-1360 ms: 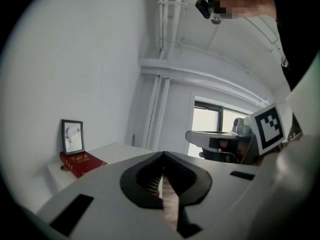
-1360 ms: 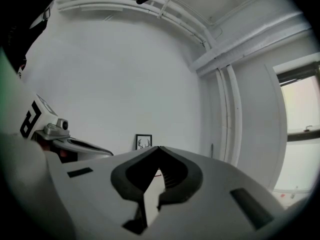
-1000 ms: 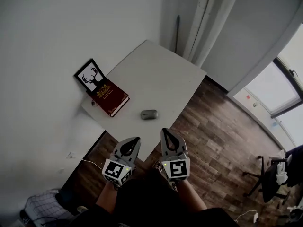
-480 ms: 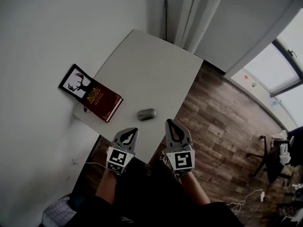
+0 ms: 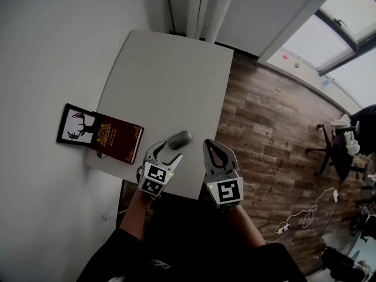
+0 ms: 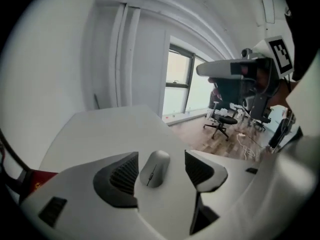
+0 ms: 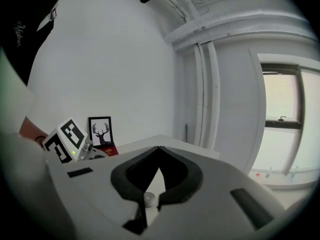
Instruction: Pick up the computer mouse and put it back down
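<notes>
A grey computer mouse (image 5: 179, 138) lies near the front edge of the white table (image 5: 170, 75). My left gripper (image 5: 166, 152) tilts down right behind it. In the left gripper view the mouse (image 6: 154, 167) sits between the two dark pads (image 6: 125, 173), with a gap on each side. The jaws of my left gripper (image 6: 161, 170) are opening and do not press on it. To the right of the mouse, my right gripper (image 5: 210, 148) hovers over the table's front corner. Its jaws meet at the tips in the right gripper view (image 7: 159, 149), with nothing held.
A dark red book (image 5: 116, 138) lies at the table's left edge, with a framed deer picture (image 5: 76, 126) beside it against the wall. Pipes (image 5: 202, 4) run up behind the table. On the wood floor to the right are an office chair (image 5: 343, 148) and a white cable (image 5: 299, 216).
My left gripper has dropped forward to the mouse and its jaws have gone from shut to open around it. The right gripper has moved a little forward, still shut.
</notes>
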### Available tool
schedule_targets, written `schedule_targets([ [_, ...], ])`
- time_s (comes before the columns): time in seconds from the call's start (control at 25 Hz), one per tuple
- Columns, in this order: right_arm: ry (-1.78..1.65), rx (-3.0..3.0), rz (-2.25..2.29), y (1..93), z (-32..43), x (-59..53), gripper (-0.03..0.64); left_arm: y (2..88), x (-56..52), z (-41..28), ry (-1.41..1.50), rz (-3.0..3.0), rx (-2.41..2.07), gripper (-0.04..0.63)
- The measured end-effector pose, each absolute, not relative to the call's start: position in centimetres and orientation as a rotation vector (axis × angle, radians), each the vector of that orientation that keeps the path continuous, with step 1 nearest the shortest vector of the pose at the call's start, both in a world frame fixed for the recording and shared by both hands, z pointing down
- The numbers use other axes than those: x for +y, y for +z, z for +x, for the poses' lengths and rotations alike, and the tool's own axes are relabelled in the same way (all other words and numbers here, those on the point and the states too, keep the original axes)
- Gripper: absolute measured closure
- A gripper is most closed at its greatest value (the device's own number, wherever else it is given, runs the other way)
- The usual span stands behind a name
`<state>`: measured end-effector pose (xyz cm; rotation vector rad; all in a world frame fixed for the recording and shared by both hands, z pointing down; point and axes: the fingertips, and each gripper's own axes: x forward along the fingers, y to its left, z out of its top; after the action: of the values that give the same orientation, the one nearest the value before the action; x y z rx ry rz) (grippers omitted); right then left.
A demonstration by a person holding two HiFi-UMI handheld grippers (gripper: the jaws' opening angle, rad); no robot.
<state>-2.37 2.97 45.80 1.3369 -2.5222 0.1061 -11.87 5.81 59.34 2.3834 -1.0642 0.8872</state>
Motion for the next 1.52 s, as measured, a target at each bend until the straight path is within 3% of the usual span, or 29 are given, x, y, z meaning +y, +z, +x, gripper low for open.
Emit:
schedule_targets([
  [0.16,0.106,-2.462,1.353,46.7,-2.0,3.3,0.597,62.7,5.2,-11.2,1.066,2.434,-0.861,0.243],
  [0.68,0.187,-2.359,1.518,46.8,0.4,3.6,0.597,68.5,2.7,-10.1,1.272,2.37,-0.606,0.224],
  [1.04,0.23,-2.316,1.544,47.9,1.4,3.8,0.597,70.7,2.9,-9.5,1.412,2.328,-0.531,0.228],
  [1.2,0.254,-2.31,1.55,48.4,1.6,3.7,0.597,70.7,2.4,-9.7,1.412,2.325,-0.564,0.29],
  [1.52,0.308,-2.301,1.501,50.3,0.5,3.1,0.597,70.5,2.1,-9.7,1.355,2.356,-0.623,0.307],
])
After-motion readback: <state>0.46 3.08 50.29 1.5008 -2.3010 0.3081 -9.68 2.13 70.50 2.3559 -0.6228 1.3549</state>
